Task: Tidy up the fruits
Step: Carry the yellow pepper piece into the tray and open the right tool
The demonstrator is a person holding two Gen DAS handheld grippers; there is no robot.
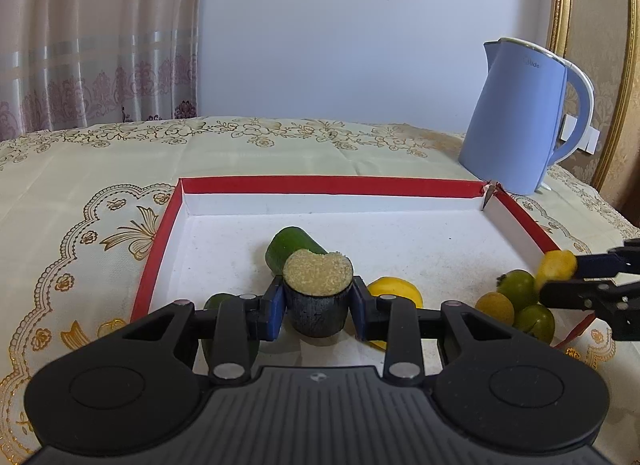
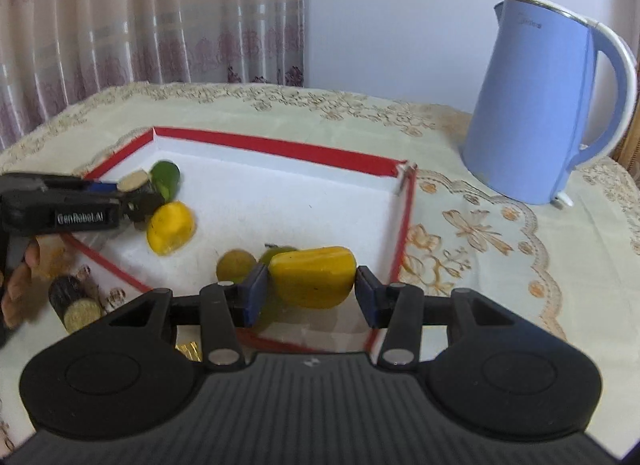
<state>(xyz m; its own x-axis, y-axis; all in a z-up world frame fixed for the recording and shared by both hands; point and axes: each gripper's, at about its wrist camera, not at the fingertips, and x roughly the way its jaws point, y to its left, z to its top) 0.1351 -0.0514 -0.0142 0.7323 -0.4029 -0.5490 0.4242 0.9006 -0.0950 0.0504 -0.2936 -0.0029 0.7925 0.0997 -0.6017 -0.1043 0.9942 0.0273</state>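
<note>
Black-barked sugarcane stub, pale fibrous cut face up, pinched between blue pads of left gripper; long axis upright, standing between the fingers, poised over the near-left part of the red-rimmed white tray. Yellow mango-like fruit, long axis crosswise to the fingers, pinched end to end in right gripper, over the tray's near-right corner; whether lifted clear of the floor, cannot tell. Just beyond and below it, round yellowish fruit and green fruits, clustered and touching. Second yellow fruit on tray floor just beside the left-held stub. Green cylinder piece lying on its side behind the stub, apparently touching. Second cane stub outside the tray on the embroidered tablecloth, nearer the left hand. Farthest: blue electric kettle, well apart from the tray's back right corner. Judged next: lowering straight down for both loads, no sideways travel needed.
</note>
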